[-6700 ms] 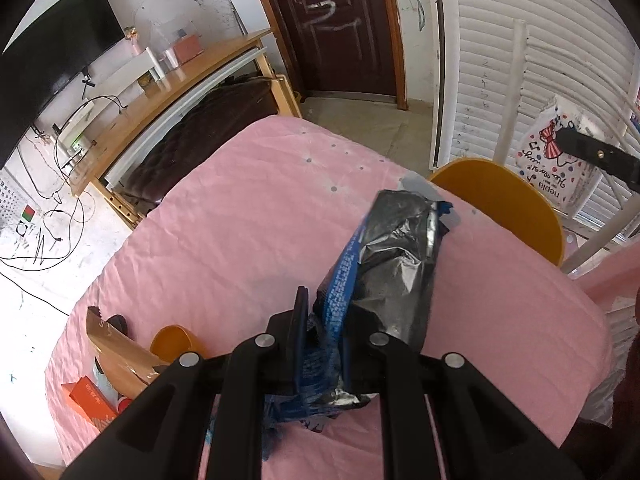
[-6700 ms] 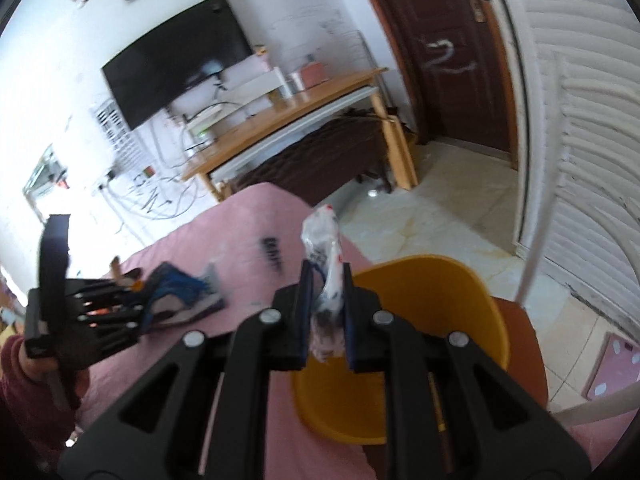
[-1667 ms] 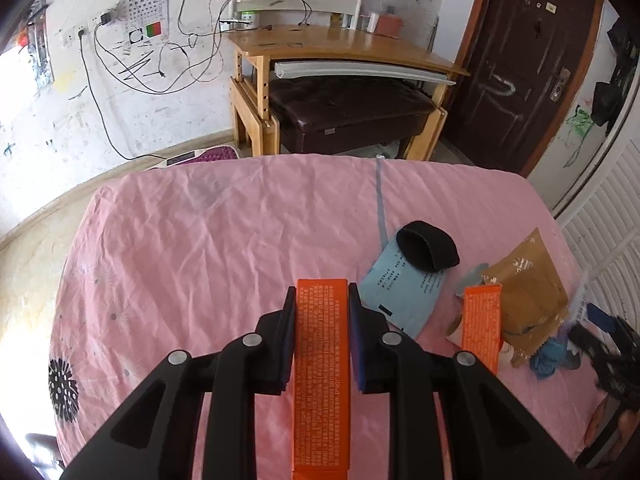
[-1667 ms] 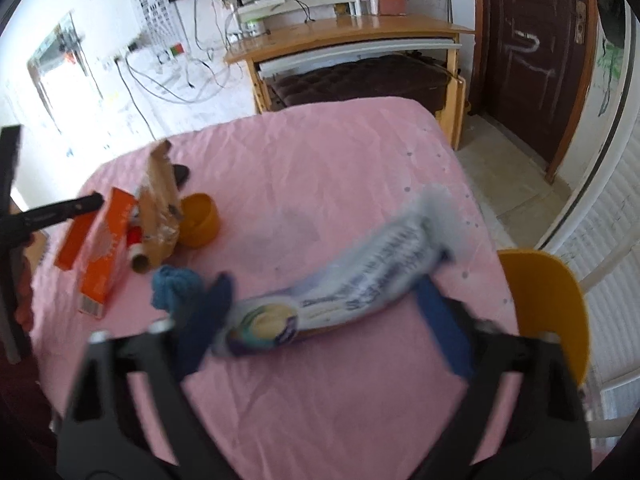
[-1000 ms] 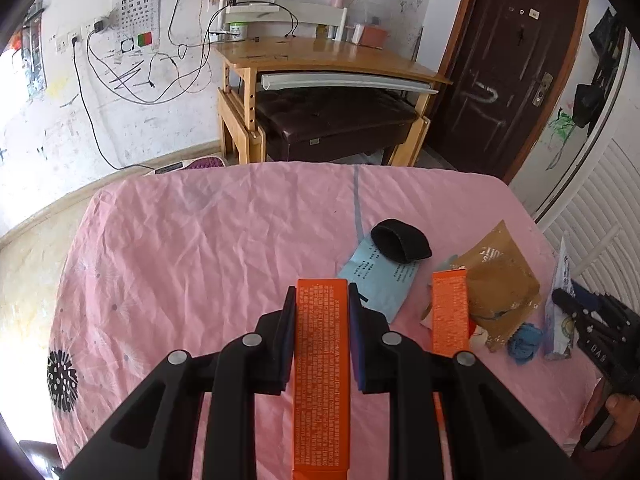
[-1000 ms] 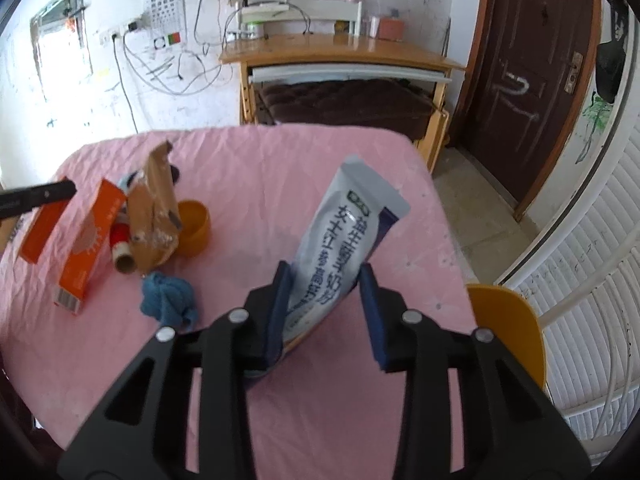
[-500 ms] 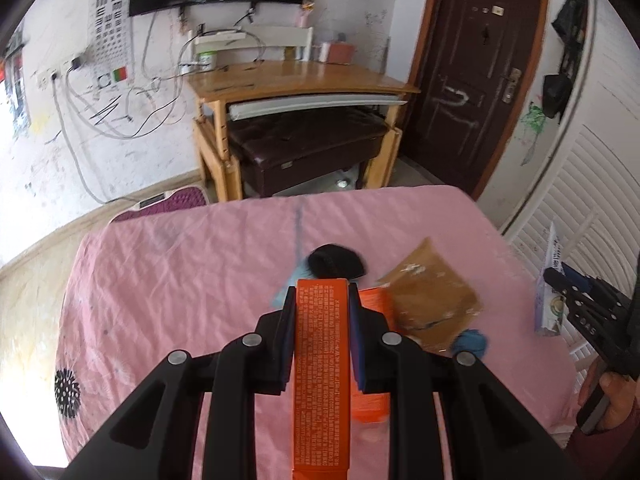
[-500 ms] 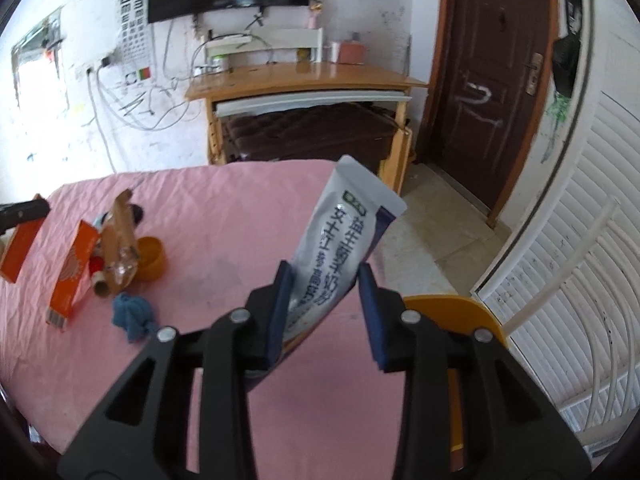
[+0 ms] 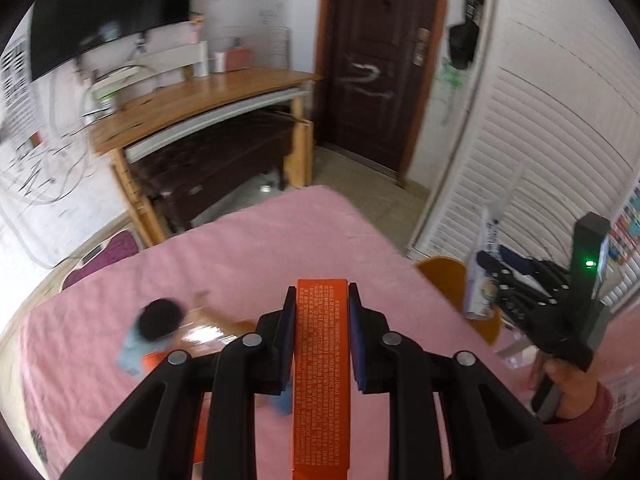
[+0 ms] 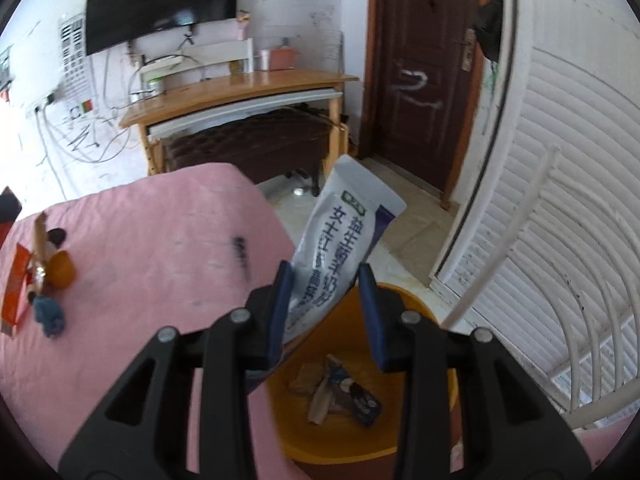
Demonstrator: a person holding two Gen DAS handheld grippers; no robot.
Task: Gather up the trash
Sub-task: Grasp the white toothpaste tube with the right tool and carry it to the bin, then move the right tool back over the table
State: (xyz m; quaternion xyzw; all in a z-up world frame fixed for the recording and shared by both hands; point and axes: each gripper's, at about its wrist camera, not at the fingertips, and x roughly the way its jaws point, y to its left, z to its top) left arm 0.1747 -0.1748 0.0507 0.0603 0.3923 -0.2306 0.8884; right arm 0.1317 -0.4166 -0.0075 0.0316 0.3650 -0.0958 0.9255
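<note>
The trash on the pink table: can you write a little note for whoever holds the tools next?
Left tool: shut on the orange box, over the pink table.
Right tool: shut on the white pouch, above the yellow bin.
Done: some wrappers lie in the bin.
Left: drop both. Then collect the second orange box, brown bag, blue wad and small orange cup.

The bin's (image 10: 400, 440) mouth lies open at lower centre of the right view; the tabletop (image 10: 160, 280) edge borders it left, white rails (image 10: 592, 368) right.

Black grippers (image 9: 322, 320) (blue pads, silver screws); maroon sleeve (image 9: 588, 436).
</note>
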